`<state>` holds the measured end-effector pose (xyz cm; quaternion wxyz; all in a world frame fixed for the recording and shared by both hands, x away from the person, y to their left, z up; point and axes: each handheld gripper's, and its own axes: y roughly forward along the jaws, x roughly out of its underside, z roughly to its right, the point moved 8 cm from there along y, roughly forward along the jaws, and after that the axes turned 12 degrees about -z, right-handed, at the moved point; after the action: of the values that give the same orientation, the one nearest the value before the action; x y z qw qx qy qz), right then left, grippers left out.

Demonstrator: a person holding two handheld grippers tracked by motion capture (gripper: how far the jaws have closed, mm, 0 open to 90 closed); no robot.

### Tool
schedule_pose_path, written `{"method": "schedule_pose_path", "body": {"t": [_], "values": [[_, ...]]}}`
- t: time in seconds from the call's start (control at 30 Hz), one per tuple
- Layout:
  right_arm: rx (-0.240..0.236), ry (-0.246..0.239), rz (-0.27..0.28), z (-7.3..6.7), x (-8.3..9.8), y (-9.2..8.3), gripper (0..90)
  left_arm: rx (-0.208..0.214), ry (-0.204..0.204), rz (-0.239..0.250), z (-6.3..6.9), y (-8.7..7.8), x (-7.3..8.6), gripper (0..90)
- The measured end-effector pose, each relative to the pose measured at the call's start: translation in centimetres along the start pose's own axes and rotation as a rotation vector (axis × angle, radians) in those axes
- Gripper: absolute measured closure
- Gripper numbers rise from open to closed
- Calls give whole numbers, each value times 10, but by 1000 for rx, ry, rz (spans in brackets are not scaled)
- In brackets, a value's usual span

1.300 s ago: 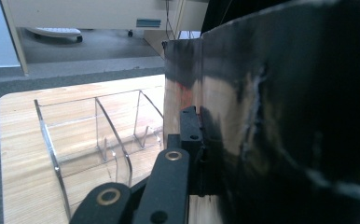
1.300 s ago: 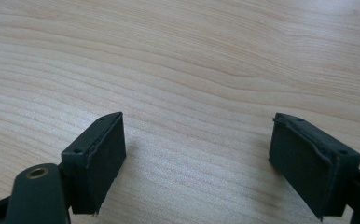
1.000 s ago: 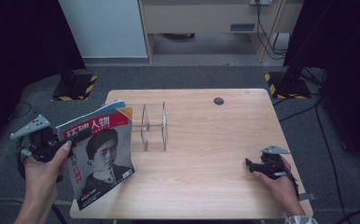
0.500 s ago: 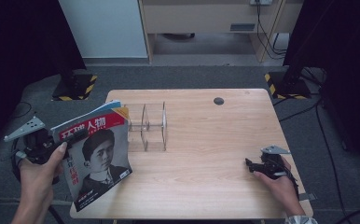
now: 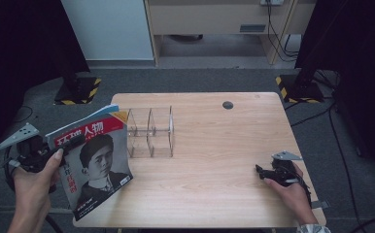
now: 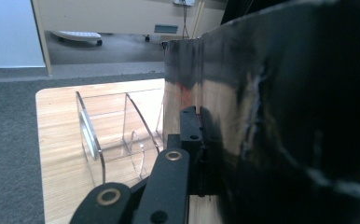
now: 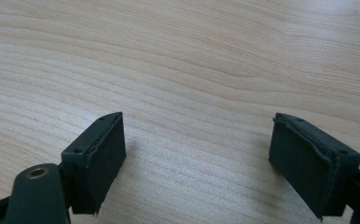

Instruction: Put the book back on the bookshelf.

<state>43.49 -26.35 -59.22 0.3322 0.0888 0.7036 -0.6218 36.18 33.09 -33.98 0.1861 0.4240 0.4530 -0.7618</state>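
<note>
Magazine in the air, rack waiting.

The left gripper (image 5: 66, 145) is pinching the magazine (image 5: 95, 167) by its upper left edge, holding it tilted off the left end of the table (image 5: 214, 194), its lower corner over the tabletop. The clear rack (image 5: 151, 132) stands just to its right, 2 slots by the look of it, both free. I'd say this is the carry step: next the magazine needs turning upright and edge-on, then lowering between the dividers without knocking the light rack. The right gripper (image 5: 263, 172) rests on the table well apart, jaws spread over bare wood, and could steady the rack.
</note>
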Motion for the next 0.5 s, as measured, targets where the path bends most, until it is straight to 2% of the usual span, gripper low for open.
{"method": "schedule_pose_path", "body": {"t": [0.3,0.5], "values": [[0,-1,0,0,0,0,189,-26,-28,8,-10,-2,0,864],[0,0,0,0,0,0,189,-66,-35,9,-20,2,-2,864]]}}
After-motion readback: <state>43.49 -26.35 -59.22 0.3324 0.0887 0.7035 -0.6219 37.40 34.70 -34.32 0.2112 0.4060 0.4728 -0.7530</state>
